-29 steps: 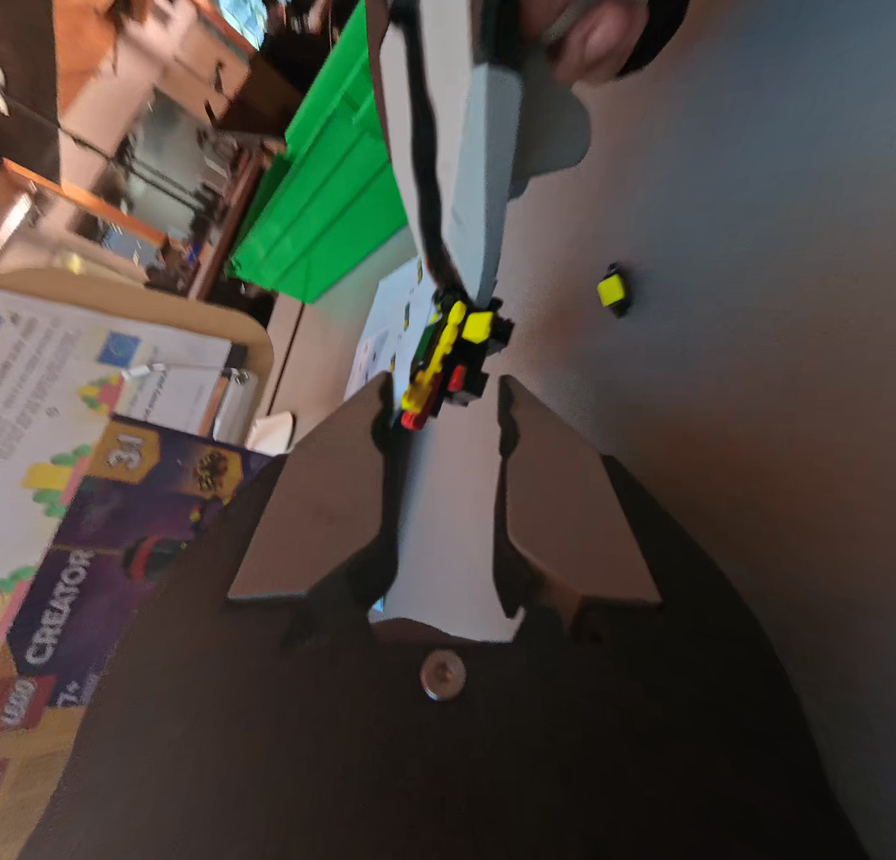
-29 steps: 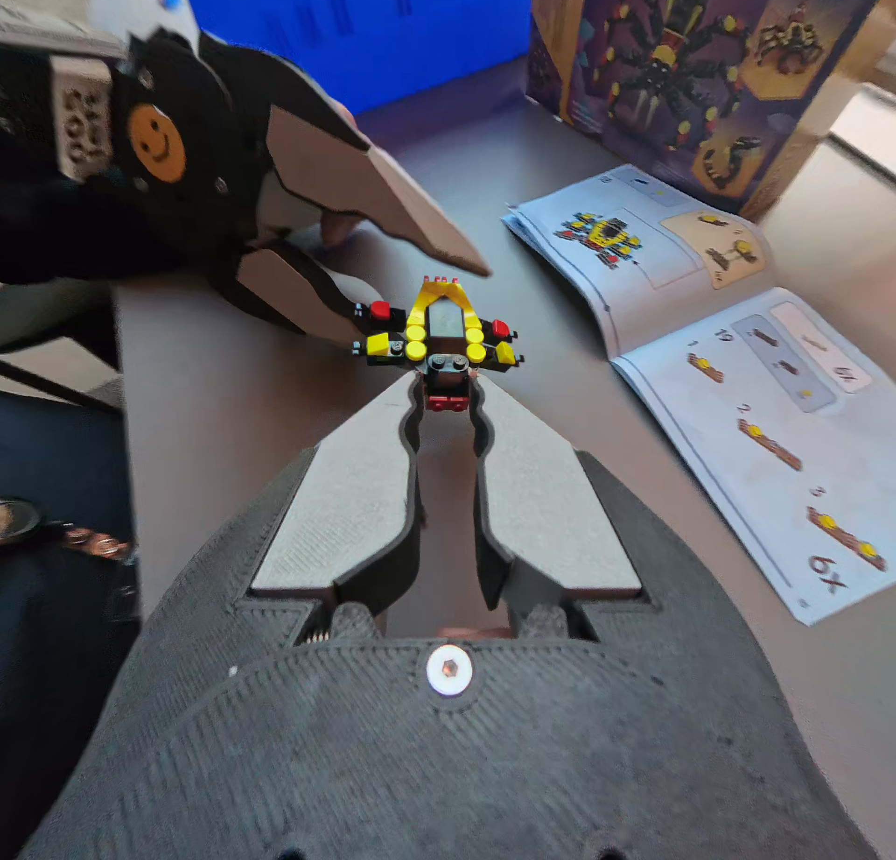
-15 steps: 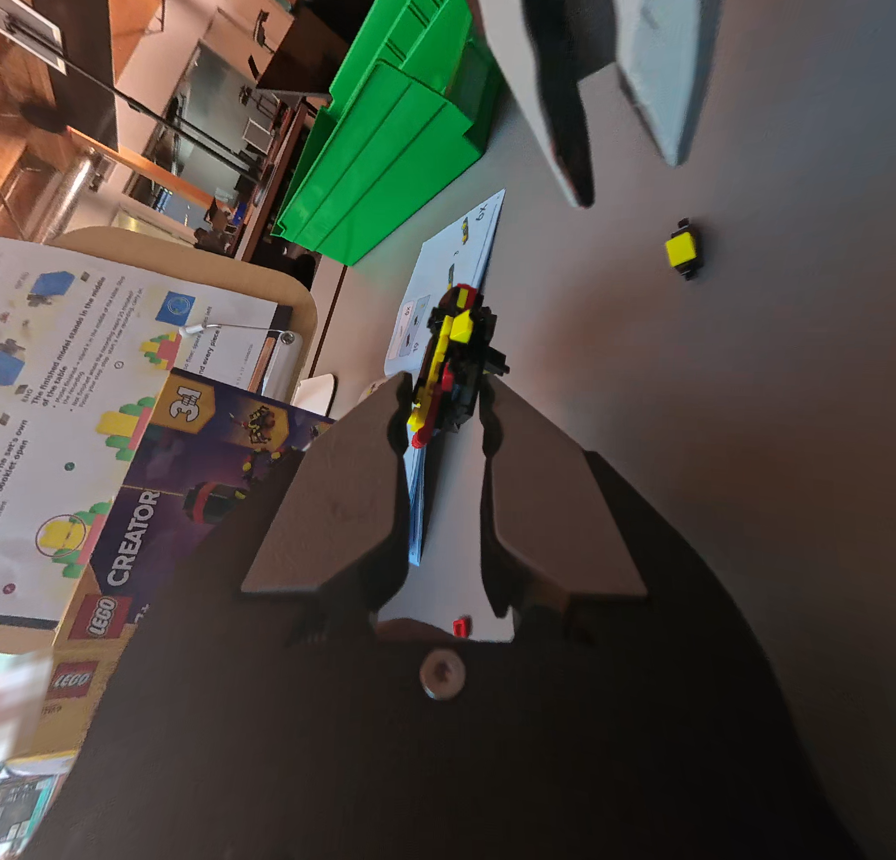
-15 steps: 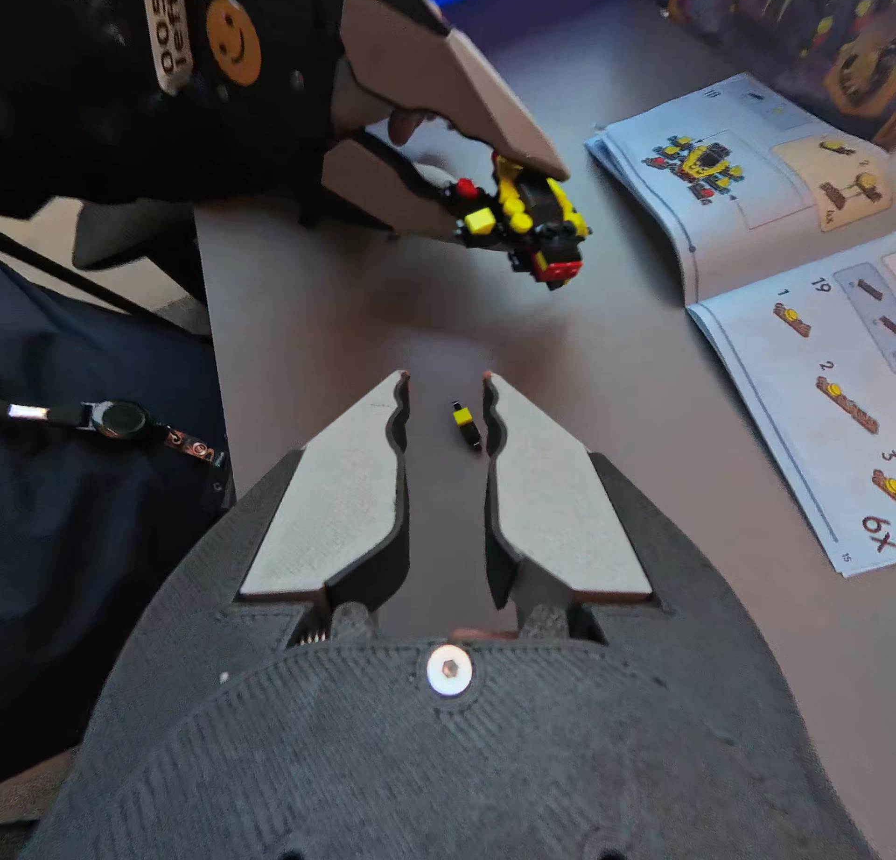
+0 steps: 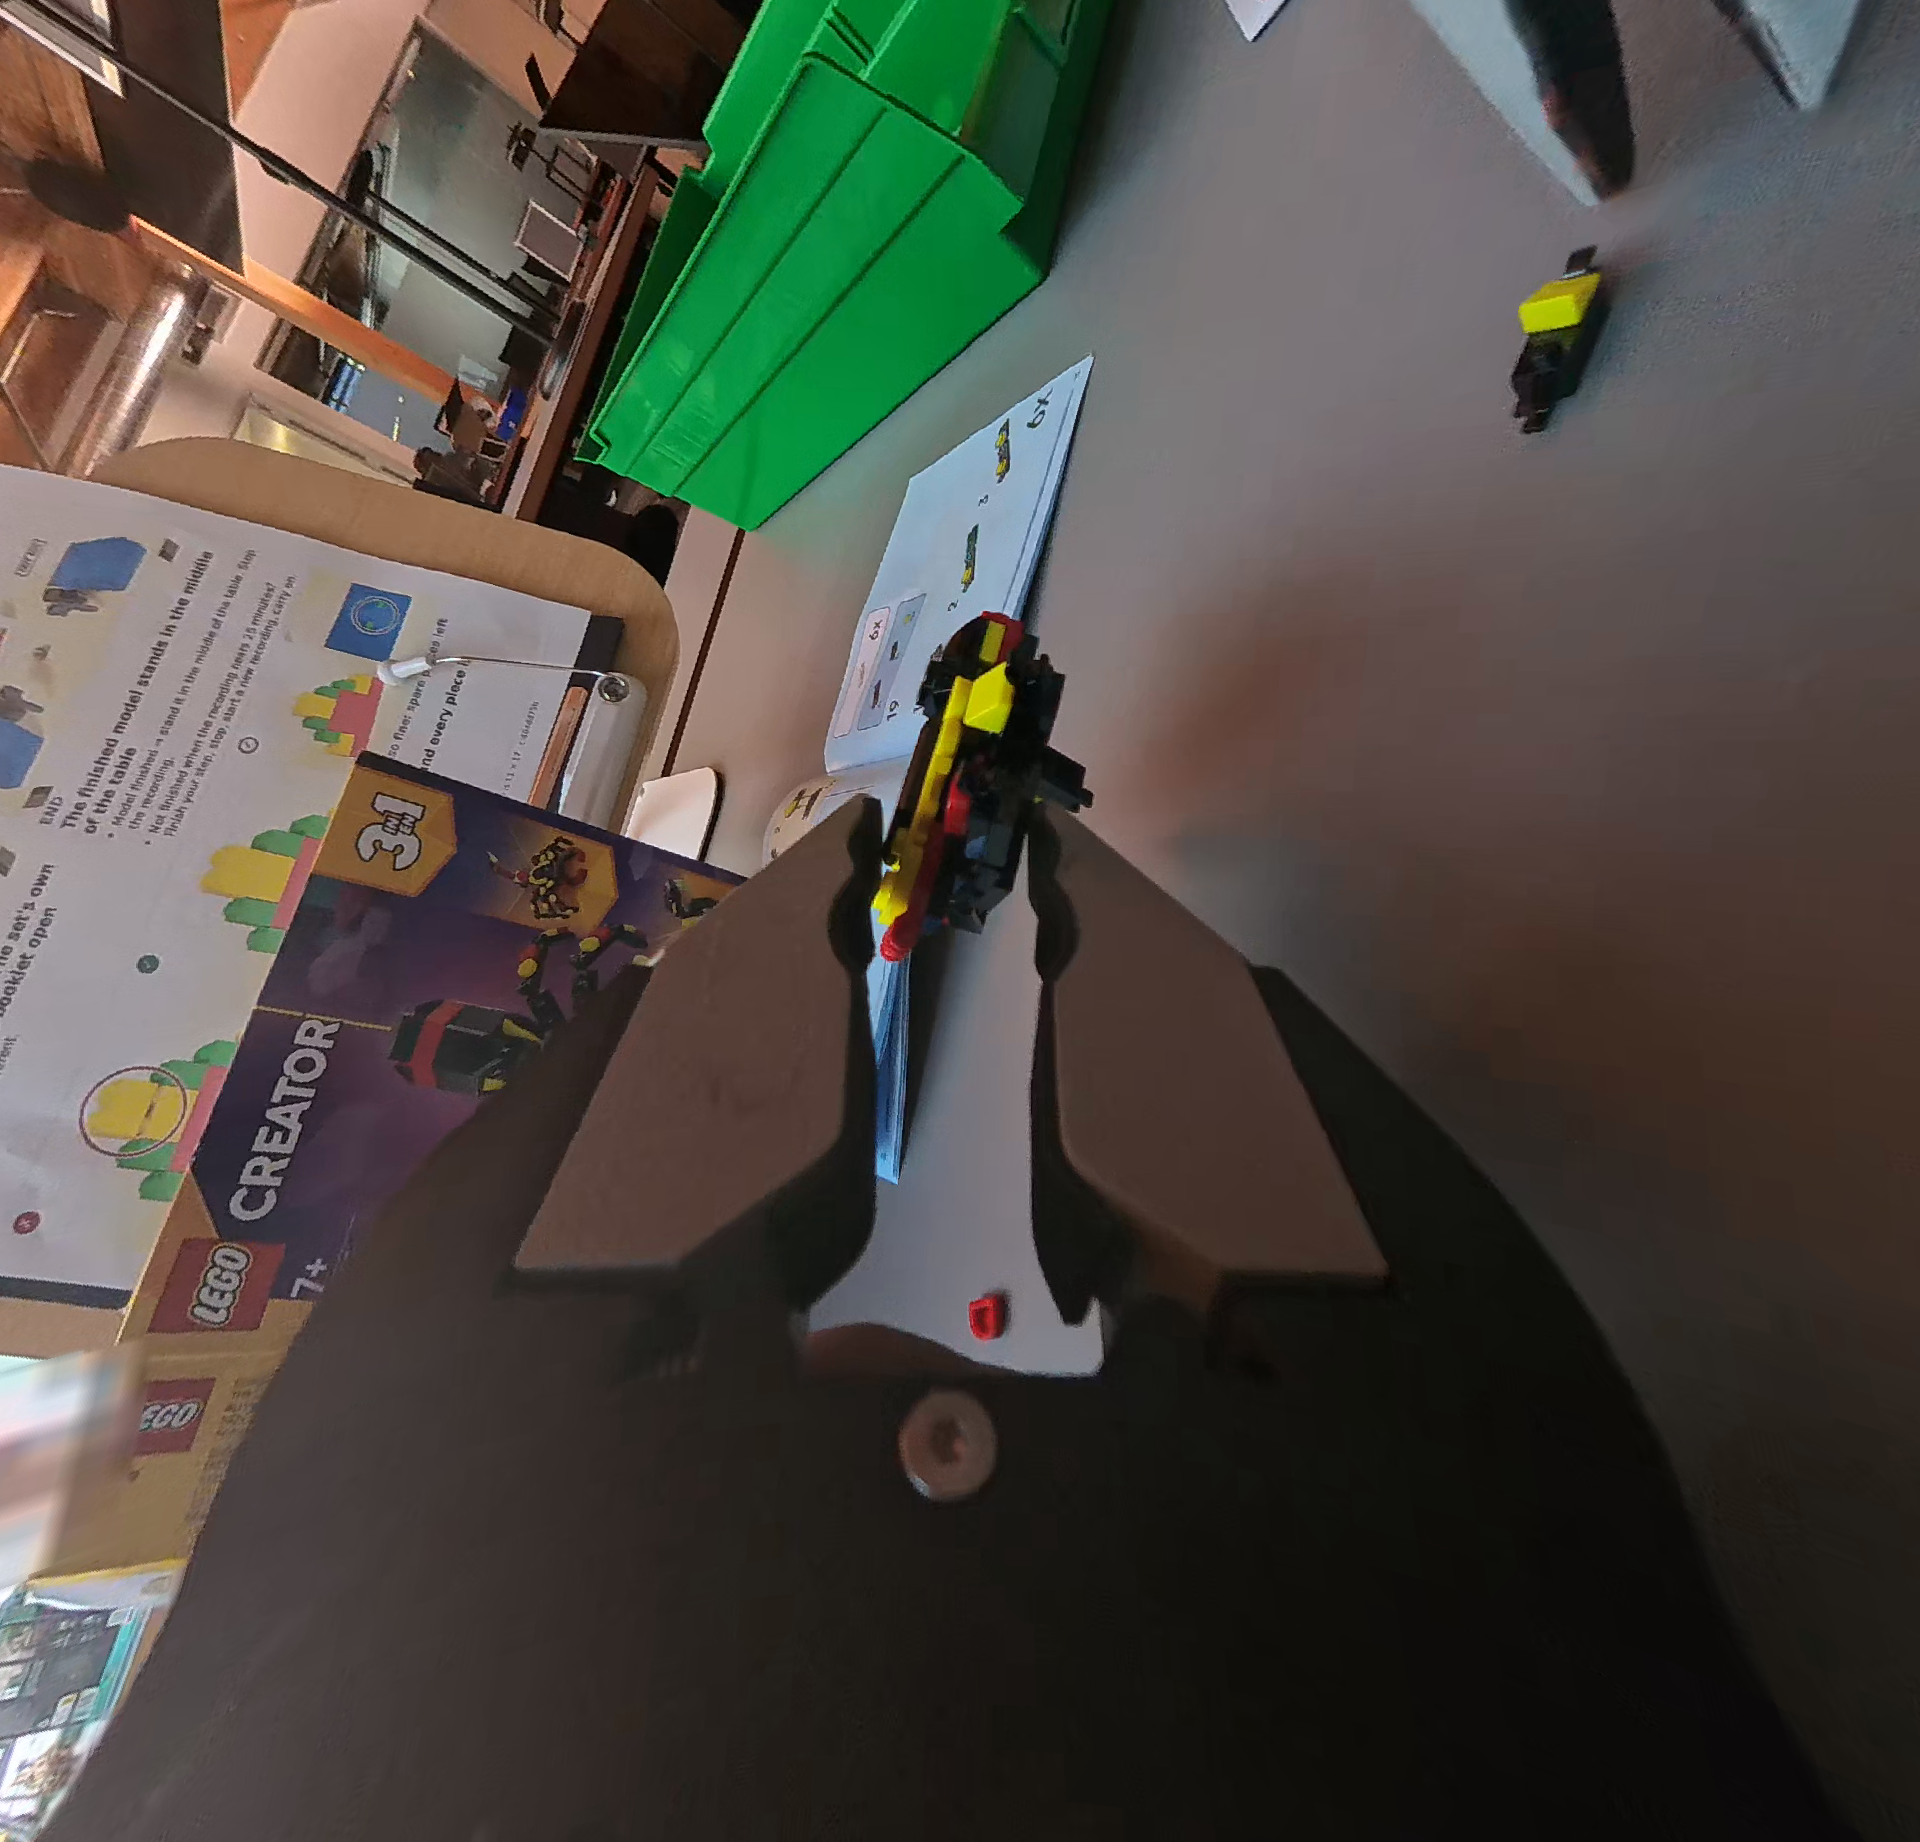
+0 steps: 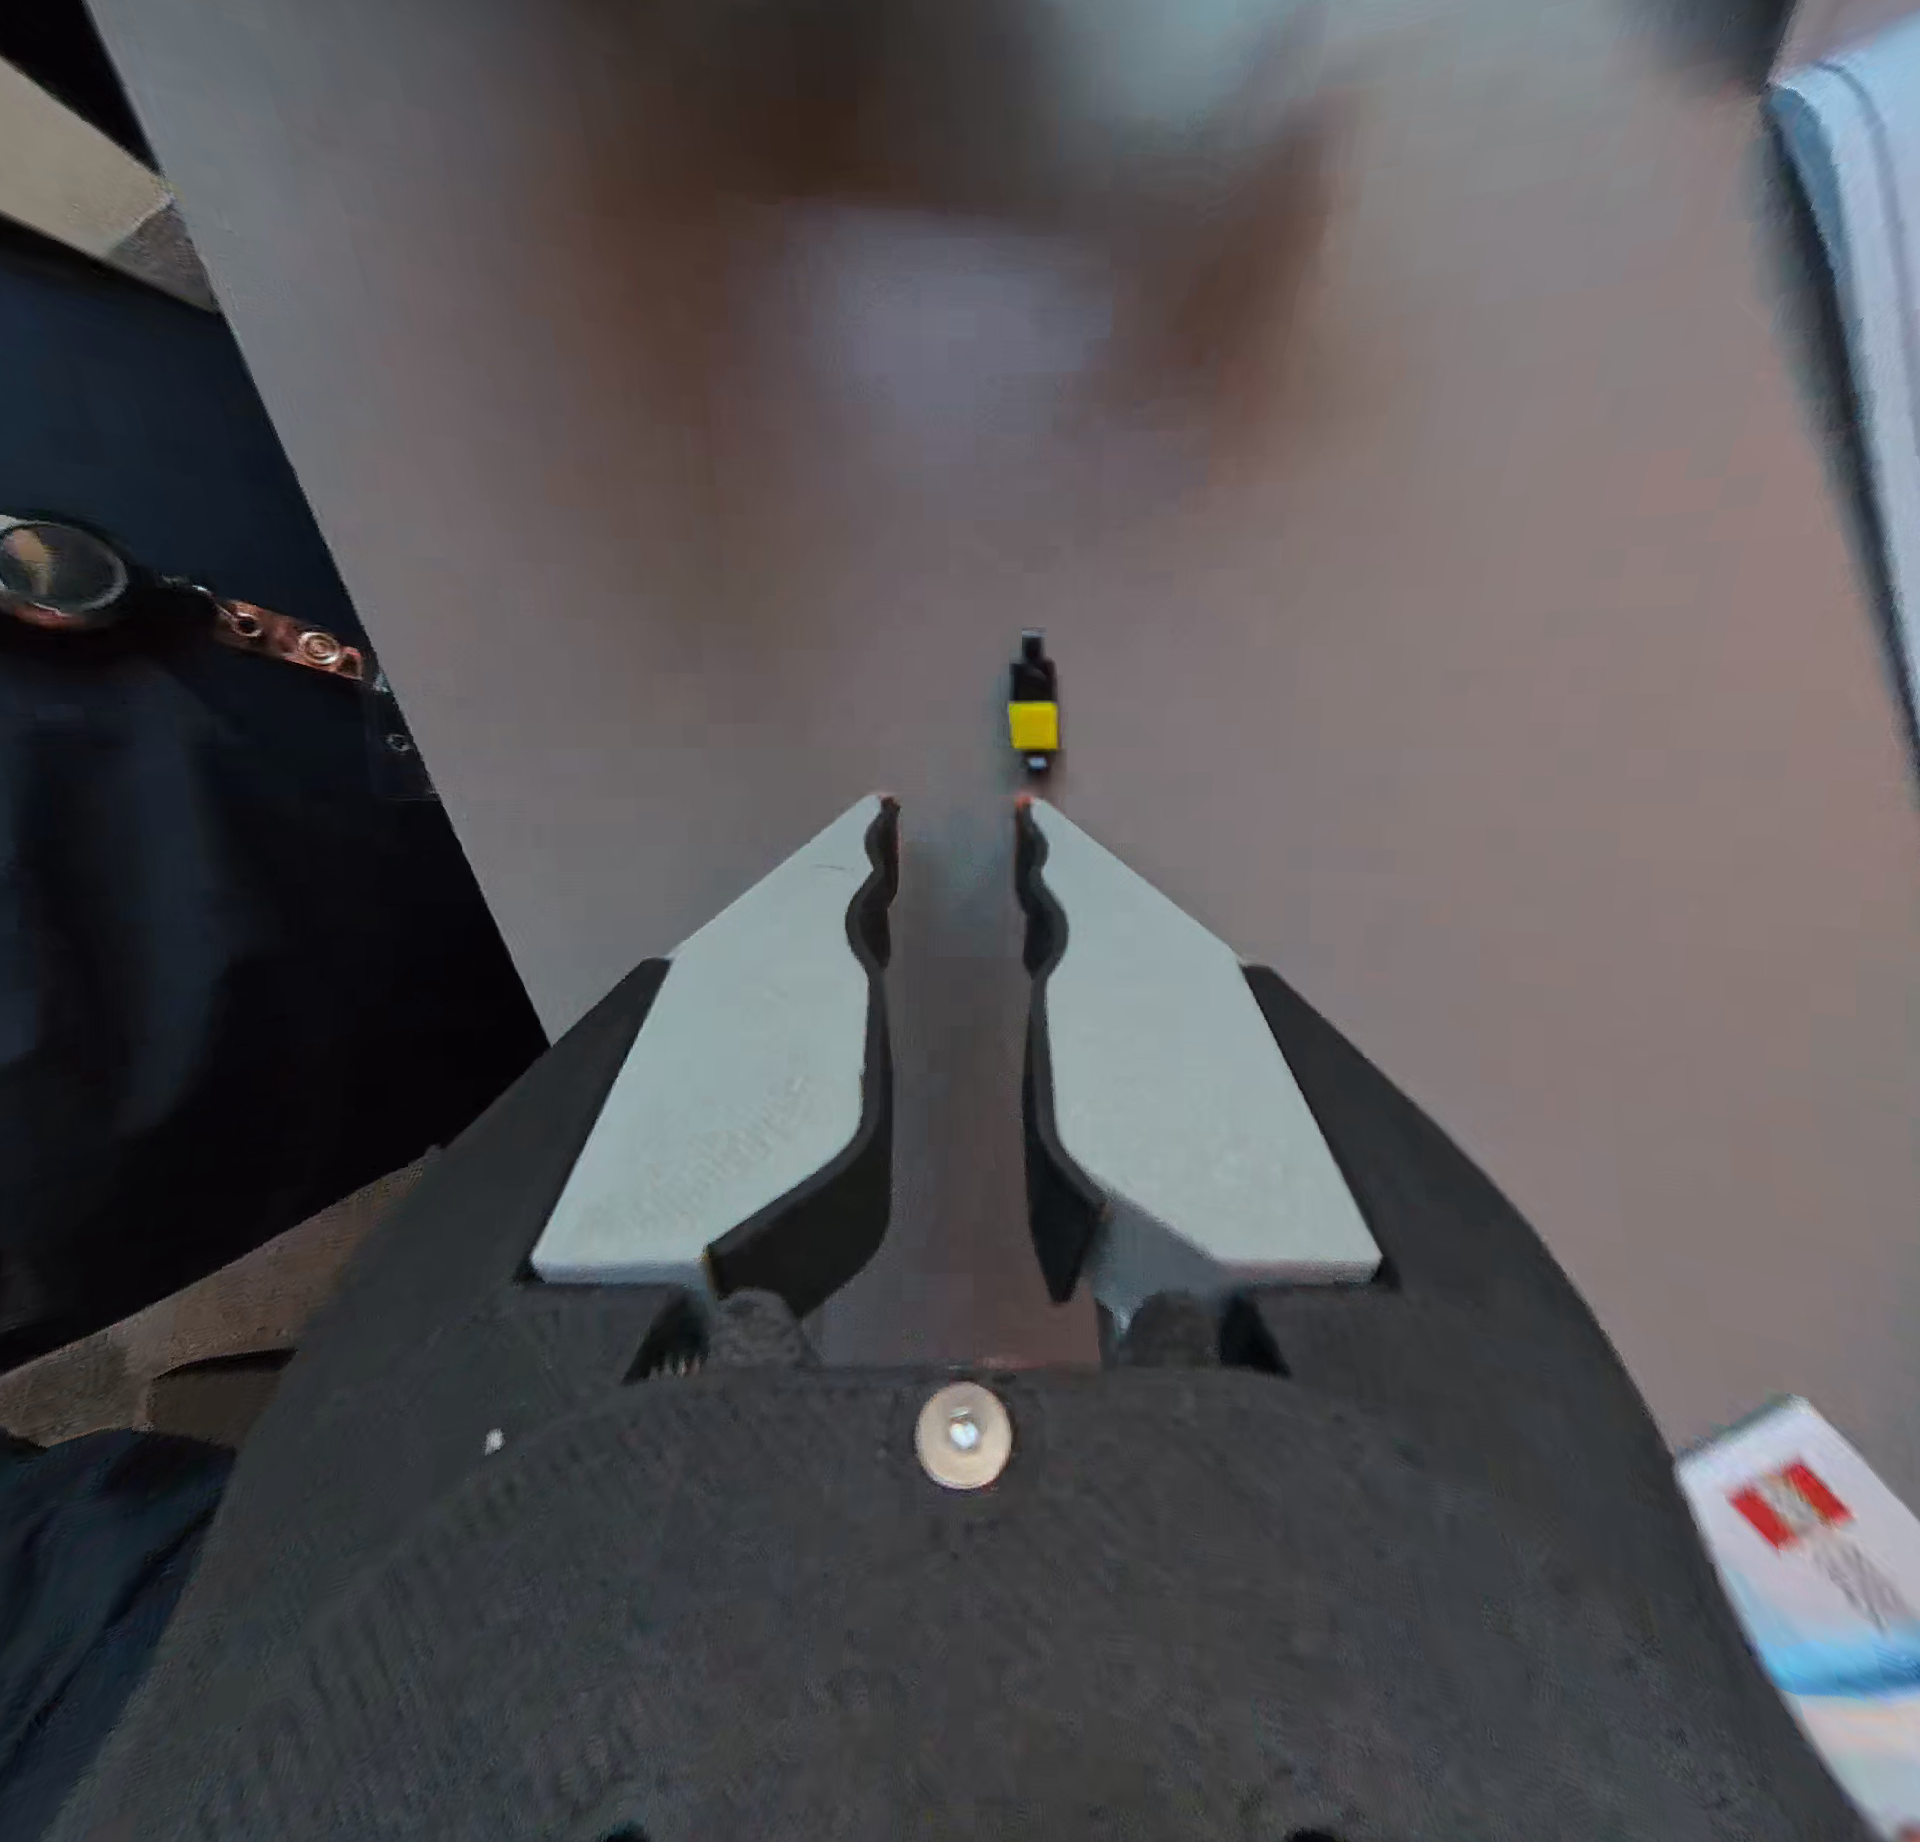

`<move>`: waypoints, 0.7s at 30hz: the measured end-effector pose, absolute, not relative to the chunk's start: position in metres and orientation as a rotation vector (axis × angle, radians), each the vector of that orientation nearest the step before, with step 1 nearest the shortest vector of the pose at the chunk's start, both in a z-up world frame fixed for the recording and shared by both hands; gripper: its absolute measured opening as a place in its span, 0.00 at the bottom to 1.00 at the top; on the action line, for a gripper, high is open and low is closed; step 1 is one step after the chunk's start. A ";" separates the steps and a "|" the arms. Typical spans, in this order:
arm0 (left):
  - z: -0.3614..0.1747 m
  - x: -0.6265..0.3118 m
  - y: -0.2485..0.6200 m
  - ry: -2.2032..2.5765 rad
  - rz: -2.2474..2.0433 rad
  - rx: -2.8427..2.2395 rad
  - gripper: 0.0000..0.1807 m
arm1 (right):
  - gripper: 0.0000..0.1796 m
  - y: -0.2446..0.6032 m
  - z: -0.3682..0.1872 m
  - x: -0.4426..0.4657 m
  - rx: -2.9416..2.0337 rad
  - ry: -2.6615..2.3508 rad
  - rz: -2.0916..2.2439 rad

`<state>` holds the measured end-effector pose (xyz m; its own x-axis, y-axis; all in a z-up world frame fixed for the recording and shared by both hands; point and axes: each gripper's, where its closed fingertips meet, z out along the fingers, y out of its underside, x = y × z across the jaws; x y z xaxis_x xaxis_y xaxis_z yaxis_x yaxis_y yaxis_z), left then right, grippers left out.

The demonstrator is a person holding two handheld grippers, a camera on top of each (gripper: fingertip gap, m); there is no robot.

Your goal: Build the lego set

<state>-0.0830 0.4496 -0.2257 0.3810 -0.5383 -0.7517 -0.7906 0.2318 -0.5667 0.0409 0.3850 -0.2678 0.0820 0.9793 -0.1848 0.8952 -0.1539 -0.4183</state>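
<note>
My left gripper (image 5: 951, 836) is shut on a black, yellow and red lego model (image 5: 977, 784) and holds it above the grey table (image 5: 1455, 857). A small yellow-and-black lego piece (image 5: 1553, 332) lies on the table to the far right in the left wrist view. In the right wrist view that piece (image 6: 1033, 717) lies just beyond the tips of my right gripper (image 6: 954, 805), slightly right of the gap. My right gripper is open and empty, close over the table. Its grey fingers (image 5: 1558, 57) show blurred at the top of the left wrist view.
An open instruction booklet (image 5: 966, 556) lies on the table behind the model. A lego box (image 5: 343, 1044) and a printed sheet (image 5: 156, 753) stand at left, green bins (image 5: 831, 234) at the back. A tiny red piece (image 5: 985, 1314) lies under my left gripper. A person's dark clothing (image 6: 156, 857) is at the table's left edge. The tips of one gripper are about 15 cm away from the tips of the other.
My right gripper let go of the model, opened and moved down to the small yellow-and-black piece. My left gripper closed on the model and holds it alone.
</note>
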 end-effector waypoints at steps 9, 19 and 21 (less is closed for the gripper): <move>-0.236 -0.077 0.445 1.340 0.266 -1.437 0.14 | 0.13 0.400 -0.257 0.042 -2.061 -1.830 0.550; -0.248 -0.072 0.443 1.345 0.144 -1.522 0.13 | 0.07 0.399 -0.275 0.020 -2.016 -1.818 0.636; -0.250 -0.070 0.441 1.347 0.097 -1.539 0.13 | 0.03 0.404 -0.275 0.016 -2.036 -1.779 0.630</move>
<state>-0.0702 0.4411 -0.2496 0.3655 -0.6788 -0.6369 -0.7634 0.1728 -0.6223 0.0164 0.4037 -0.2751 0.1060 0.9901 -0.0925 0.8280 -0.1394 -0.5432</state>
